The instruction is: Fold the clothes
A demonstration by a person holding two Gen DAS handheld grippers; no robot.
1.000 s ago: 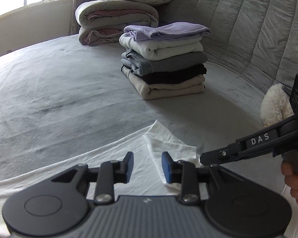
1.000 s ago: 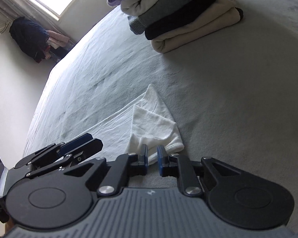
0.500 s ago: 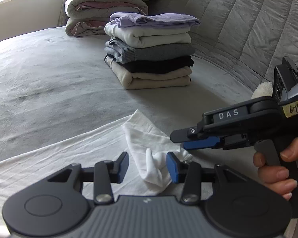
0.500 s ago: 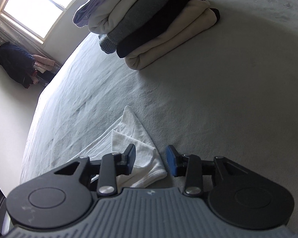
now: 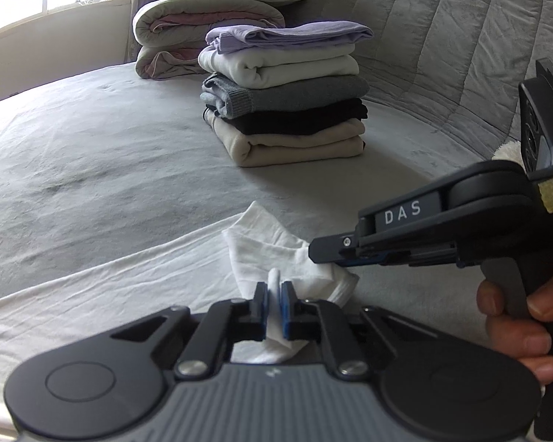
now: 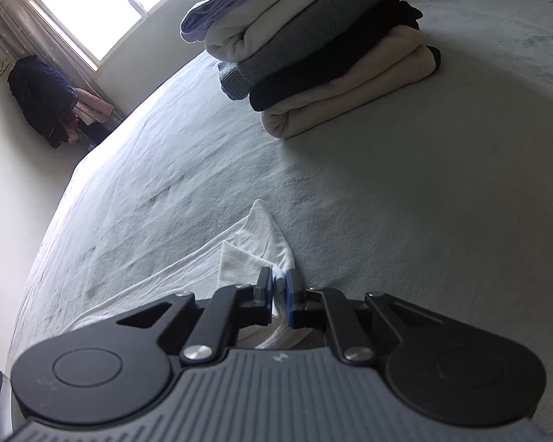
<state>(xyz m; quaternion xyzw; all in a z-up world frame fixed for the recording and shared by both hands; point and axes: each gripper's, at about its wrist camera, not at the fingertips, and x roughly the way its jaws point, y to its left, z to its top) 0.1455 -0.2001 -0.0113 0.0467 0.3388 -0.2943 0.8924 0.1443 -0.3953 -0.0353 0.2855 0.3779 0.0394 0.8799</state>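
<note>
While five folded garments already sit in a neat stack [image 5: 284,99] toward the far side of the grey bed cover [image 5: 92,169], we judge the job well along but unfinished: a thin white cotton garment [image 5: 129,294] lies spread flat across the near part of the bed, its sleeve end bunched in front of us. Our left gripper [image 5: 274,307] pinches a ridge of that white cloth, and our right gripper [image 6: 279,294] is closing on the cloth just beside it. Folding this piece and stacking it remains.
</note>
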